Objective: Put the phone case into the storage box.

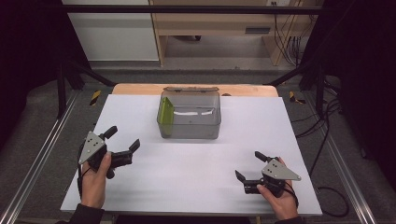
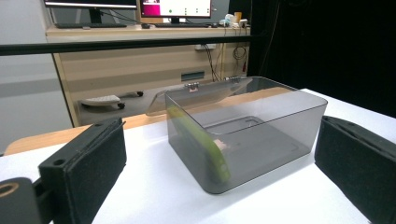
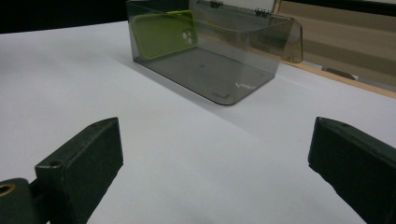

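From the high view, the left gripper (image 1: pixel 122 139) sits wide open and holds nothing, and the right gripper (image 1: pixel 248 164) is wide open and empty too; the clear box (image 1: pixel 189 125) stands on the white table (image 1: pixel 187 182) ahead of both, well apart from them, with its lid (image 1: pixel 190 88) flipped back behind it; the green phone case (image 1: pixel 165 112) leans inside against the wall on the left gripper's side. In the left gripper view, the box is straight ahead between the two black jaws, and the case (image 2: pixel 201 140) stands on its edge against the near wall; I think the best way is to come in over the open top, go slow, and pinch the case by its top edge without bumping the wall. In the right gripper view, the case (image 3: pixel 163 32) shows its flat back and camera hole through the far end of the box (image 3: pixel 219 60). I can read no words or brand on anything; the screens far off are too blurry.
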Action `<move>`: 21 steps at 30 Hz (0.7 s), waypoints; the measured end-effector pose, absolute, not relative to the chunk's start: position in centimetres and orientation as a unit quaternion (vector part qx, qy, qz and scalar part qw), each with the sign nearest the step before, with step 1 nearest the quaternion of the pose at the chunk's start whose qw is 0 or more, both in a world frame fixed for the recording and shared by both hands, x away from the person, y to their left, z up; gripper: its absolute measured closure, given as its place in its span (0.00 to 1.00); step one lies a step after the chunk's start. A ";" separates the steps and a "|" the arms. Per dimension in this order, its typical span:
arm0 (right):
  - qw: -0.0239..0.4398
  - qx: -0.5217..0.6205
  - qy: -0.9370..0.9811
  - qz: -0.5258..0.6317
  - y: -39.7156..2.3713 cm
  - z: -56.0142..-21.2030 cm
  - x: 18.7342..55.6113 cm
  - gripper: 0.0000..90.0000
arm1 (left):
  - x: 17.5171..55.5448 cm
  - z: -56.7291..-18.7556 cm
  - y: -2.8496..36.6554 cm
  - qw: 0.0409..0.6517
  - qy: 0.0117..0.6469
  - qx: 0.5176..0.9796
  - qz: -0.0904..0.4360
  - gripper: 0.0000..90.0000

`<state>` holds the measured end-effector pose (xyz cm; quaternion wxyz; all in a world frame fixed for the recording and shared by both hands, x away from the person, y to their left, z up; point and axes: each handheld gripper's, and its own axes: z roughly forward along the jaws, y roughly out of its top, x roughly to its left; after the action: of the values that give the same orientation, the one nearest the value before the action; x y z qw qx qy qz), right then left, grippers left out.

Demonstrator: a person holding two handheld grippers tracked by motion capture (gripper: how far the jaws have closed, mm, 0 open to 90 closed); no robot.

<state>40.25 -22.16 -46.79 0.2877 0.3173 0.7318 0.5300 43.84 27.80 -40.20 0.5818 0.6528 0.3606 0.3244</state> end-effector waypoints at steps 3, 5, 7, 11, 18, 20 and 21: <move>0.287 0.319 0.733 0.528 -22.1 -46.8 40.2 0.04 | 43.6 -40.2 28.4 0.579 0.360 0.654 0.329 0.02; 0.289 0.318 0.733 0.527 -22.1 -46.8 40.2 0.04 | 43.4 -40.3 28.8 0.580 0.361 0.651 0.330 0.02; 0.290 0.318 0.733 0.526 -22.1 -46.8 40.3 0.04 | 43.3 -40.4 29.2 0.584 0.365 0.646 0.329 0.02; 0.289 0.319 0.734 0.525 -22.1 -46.8 40.3 0.04 | 42.9 -40.5 29.9 0.587 0.366 0.642 0.330 0.02; 0.288 0.319 0.735 0.525 -22.1 -46.8 40.3 0.04 | 42.3 -40.7 30.6 0.595 0.365 0.634 0.333 0.02; 0.287 0.319 0.735 0.525 -22.1 -46.8 40.3 0.04 | 42.2 -40.9 30.7 0.595 0.364 0.634 0.333 0.02; 0.286 0.320 0.734 0.526 -22.1 -46.8 40.2 0.04 | 42.1 -41.1 30.8 0.593 0.363 0.637 0.333 0.02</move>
<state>40.25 -22.09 -46.83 0.2863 0.3197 0.7344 0.5259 42.11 30.80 -41.05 0.5932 0.6366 0.3630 0.3333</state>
